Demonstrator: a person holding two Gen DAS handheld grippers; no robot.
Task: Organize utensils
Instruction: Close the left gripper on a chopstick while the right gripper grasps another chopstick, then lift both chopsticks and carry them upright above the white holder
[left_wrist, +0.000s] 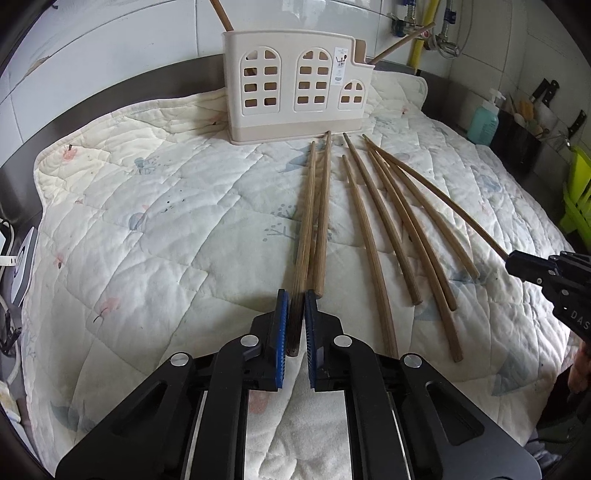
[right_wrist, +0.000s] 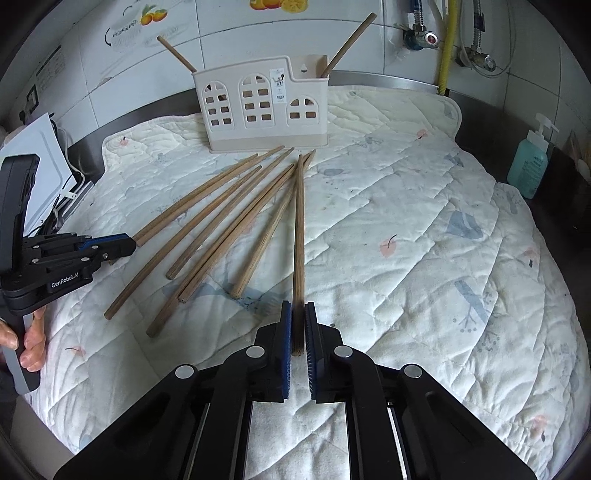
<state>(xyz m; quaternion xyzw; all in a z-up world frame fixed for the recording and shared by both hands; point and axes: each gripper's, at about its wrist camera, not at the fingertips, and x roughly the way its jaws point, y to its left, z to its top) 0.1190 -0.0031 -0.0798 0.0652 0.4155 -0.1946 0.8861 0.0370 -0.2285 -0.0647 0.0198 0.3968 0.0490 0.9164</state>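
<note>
Several long wooden chopsticks lie fanned on a quilted white mat, tips toward a cream utensil holder with window cut-outs at the back. Two chopsticks stand in the holder. My left gripper is shut on the thick end of the leftmost chopstick. My right gripper is shut on the rightmost chopstick, also low over the mat. Each gripper shows in the other's view: the right, the left.
A tiled wall with pipes rises behind the holder. A teal soap bottle stands right of the mat. A knife block and dark pot and a green rack are at the far right. A white appliance with cables sits left.
</note>
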